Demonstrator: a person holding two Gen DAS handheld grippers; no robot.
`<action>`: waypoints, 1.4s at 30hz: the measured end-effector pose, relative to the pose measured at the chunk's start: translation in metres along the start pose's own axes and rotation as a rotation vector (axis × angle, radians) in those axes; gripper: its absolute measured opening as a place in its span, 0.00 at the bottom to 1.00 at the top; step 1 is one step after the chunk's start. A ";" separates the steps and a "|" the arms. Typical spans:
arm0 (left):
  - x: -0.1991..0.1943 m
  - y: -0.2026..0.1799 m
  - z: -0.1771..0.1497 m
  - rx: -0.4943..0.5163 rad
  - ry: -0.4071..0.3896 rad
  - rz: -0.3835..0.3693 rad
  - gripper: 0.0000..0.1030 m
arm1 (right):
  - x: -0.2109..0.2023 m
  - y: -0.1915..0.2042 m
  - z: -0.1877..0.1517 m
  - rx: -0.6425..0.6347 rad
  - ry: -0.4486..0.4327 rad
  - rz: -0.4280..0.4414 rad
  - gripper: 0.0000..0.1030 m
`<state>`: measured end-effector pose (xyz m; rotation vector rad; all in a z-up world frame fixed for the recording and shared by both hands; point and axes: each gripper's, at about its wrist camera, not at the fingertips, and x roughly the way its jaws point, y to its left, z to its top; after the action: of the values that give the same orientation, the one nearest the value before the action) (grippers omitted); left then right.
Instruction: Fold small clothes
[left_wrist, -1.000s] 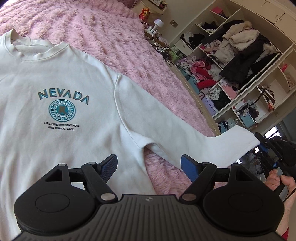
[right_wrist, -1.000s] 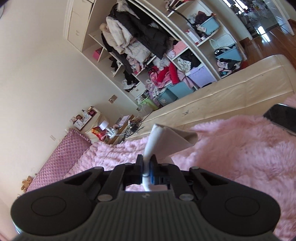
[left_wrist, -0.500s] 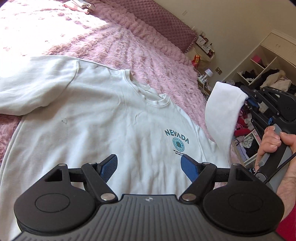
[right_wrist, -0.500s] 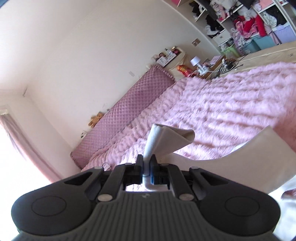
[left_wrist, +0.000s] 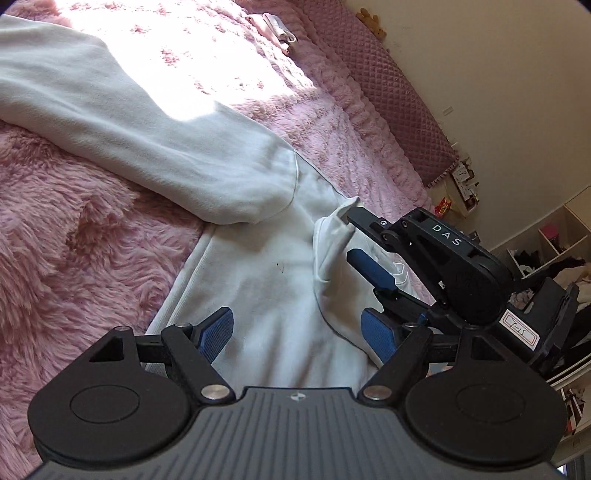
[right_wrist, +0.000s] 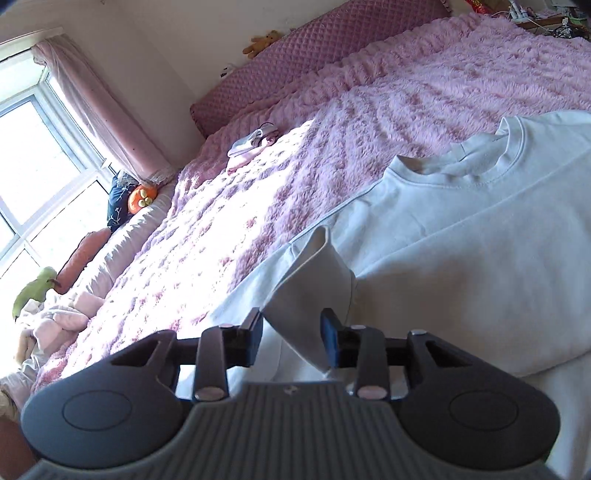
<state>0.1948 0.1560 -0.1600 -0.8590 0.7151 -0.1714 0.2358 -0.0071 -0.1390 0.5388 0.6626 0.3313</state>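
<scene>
A white sweatshirt (left_wrist: 266, 280) lies flat on the pink furry bedspread (left_wrist: 74, 229), its collar (right_wrist: 480, 158) towards the headboard. One sleeve (left_wrist: 129, 122) stretches out to the upper left. The other sleeve is folded over the body, and its cuff (right_wrist: 314, 284) stands up between the pads of my right gripper (right_wrist: 291, 332). That gripper's jaws are opening and the pads no longer pinch the cuff. In the left wrist view the right gripper (left_wrist: 354, 240) hovers over the chest with the cuff (left_wrist: 330, 240) at its tips. My left gripper (left_wrist: 297, 334) is open and empty, low over the sweatshirt's body.
A small folded pink and white garment (right_wrist: 251, 146) lies near the quilted purple headboard (right_wrist: 295, 70). The window (right_wrist: 33, 155), cushions and soft toys (right_wrist: 136, 197) line one side of the bed. Open shelves stuffed with clothes (left_wrist: 554, 254) stand at the other.
The right gripper carried the sleeve cuff across and down onto the sweatshirt's body, then its jaws parted. The left gripper, still open, swung over the garment towards the outstretched sleeve.
</scene>
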 end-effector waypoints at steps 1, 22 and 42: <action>0.004 0.001 0.000 -0.007 0.003 -0.004 0.89 | -0.008 -0.004 0.002 -0.004 -0.008 0.006 0.47; 0.094 -0.011 0.018 -0.089 -0.101 0.040 0.89 | -0.138 -0.192 0.022 -0.694 0.042 -0.818 0.58; 0.063 -0.017 0.018 0.042 -0.290 0.018 0.04 | -0.107 -0.178 0.015 -0.834 -0.054 -0.907 0.57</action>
<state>0.2562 0.1308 -0.1713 -0.8161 0.4458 -0.0440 0.1874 -0.2064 -0.1777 -0.5583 0.5908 -0.2732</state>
